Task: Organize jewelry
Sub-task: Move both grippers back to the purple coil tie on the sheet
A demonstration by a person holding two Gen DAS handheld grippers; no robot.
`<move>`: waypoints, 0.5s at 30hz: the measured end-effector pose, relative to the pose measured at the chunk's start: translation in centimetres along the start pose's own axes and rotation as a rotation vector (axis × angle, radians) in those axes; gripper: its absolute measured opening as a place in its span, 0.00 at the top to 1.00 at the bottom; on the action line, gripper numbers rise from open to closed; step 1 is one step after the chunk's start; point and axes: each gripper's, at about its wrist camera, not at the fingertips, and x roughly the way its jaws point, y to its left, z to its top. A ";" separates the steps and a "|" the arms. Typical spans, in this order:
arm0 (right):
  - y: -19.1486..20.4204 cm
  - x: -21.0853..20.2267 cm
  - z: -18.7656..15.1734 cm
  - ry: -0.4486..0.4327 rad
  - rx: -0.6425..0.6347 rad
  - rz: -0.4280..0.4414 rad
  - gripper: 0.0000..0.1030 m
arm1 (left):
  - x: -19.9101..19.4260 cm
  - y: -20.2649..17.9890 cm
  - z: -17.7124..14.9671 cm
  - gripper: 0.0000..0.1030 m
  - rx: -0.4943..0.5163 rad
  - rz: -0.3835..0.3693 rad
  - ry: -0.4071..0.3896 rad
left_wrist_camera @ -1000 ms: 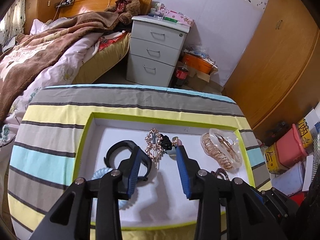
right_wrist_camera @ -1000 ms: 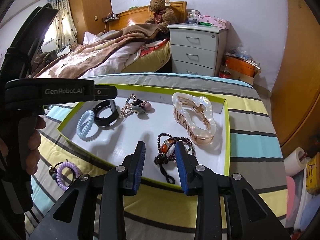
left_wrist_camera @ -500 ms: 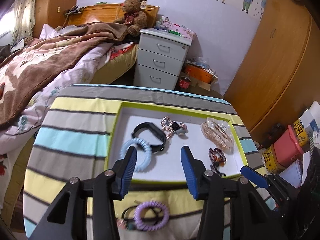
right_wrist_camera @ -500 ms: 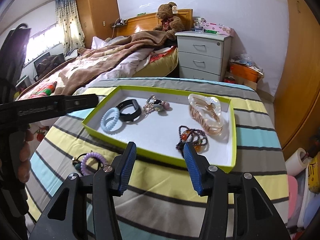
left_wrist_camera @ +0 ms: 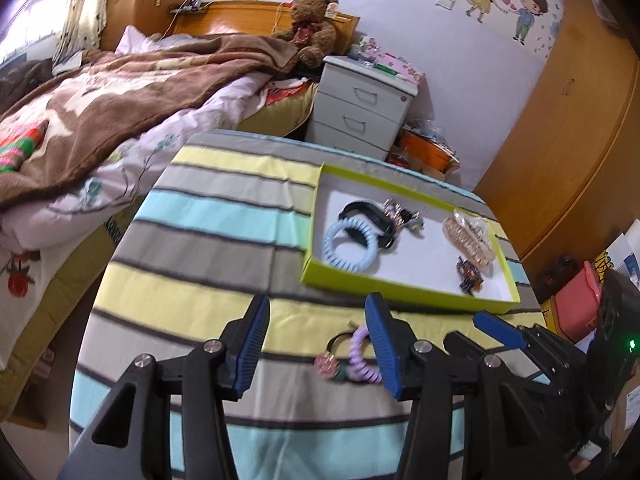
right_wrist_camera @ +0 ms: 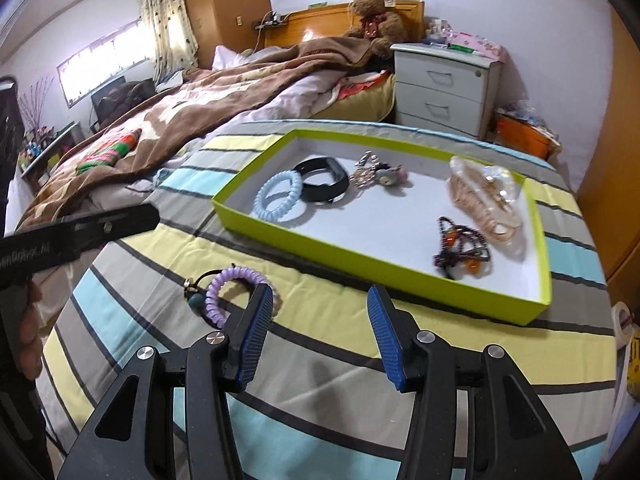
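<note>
On the striped cloth (right_wrist_camera: pixel 336 320) covering the table, a shallow green-walled tray (right_wrist_camera: pixel 372 258) sits toward the far right corner. Inside it, along the left wall, a light blue spiral hair tie (right_wrist_camera: pixel 279 196) touches a black wristband (right_wrist_camera: pixel 320 178); just beside them toward the far wall lies a small cluster of hair clips (right_wrist_camera: pixel 376 172). A large translucent claw clip (right_wrist_camera: pixel 486 196) rests against the right wall, with a dark beaded bracelet (right_wrist_camera: pixel 460 250) near it toward the near wall. Outside the tray, close to its near wall, a purple spiral hair tie (right_wrist_camera: pixel 230 292) lies on the cloth with a small charm elastic (right_wrist_camera: pixel 194 290) touching it. The left gripper (left_wrist_camera: pixel 316 346) hangs above the cloth with its jaws opening and nothing between them; the purple tie shows just behind its right finger. The right gripper (right_wrist_camera: pixel 320 334) stands open and empty, the purple tie beside its left finger.
</note>
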 end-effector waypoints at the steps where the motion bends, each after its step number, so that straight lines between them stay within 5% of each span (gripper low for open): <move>1: 0.1 0.3 0.0 0.006 -0.001 0.009 0.51 | 0.0 0.4 -0.4 0.49 0.000 0.003 0.004; 15: 1.5 4.3 0.3 0.082 -0.024 0.061 0.52 | 0.0 2.8 -3.7 0.42 -0.028 -0.014 0.075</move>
